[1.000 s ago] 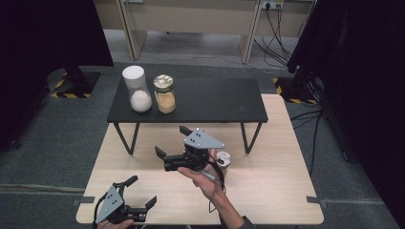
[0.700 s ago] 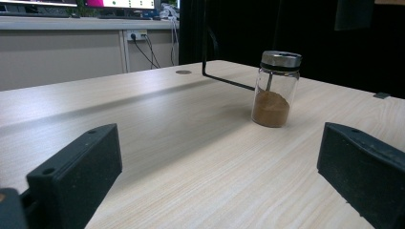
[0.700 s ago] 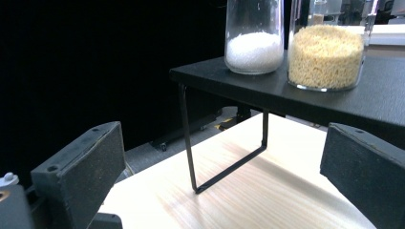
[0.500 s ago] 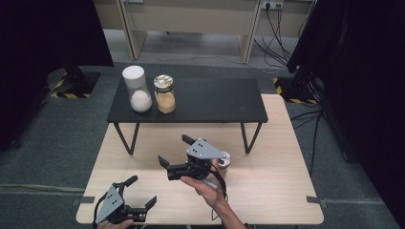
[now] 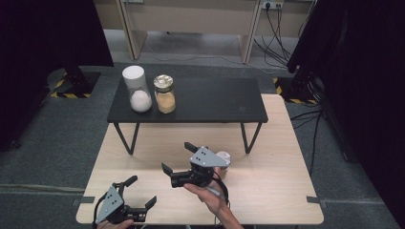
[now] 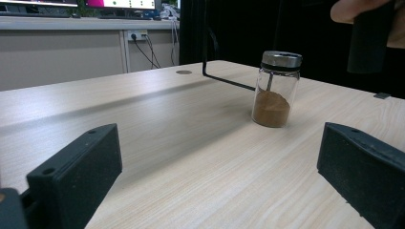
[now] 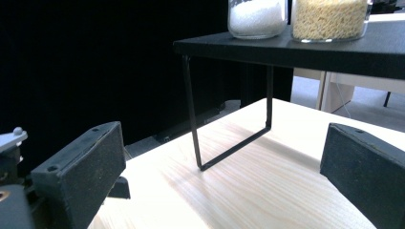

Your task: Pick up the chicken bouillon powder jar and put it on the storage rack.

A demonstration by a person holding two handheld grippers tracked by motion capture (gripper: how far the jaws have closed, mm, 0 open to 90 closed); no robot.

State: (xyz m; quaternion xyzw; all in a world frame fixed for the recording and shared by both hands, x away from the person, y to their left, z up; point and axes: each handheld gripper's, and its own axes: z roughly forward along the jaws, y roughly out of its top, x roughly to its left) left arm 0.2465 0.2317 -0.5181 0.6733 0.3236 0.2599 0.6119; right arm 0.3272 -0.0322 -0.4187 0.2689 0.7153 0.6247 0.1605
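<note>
hovering open, right tongs (image 5: 175, 161) nr spice jar (image 5: 222, 158)

You are seeing a black shelf (image 5: 210, 102) standing along the worktop's (image 5: 282, 191) far edge, with a white-filled jar (image 5: 135, 89) and yellow-filled jar (image 5: 165, 94) sitting at its left end.

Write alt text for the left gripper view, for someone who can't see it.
A small glass jar of brown powder with a metal lid stands upright on a light wooden table, seen between the wide-open jaws of the left claw. A hand holding a black handle enters at the top right.
</note>
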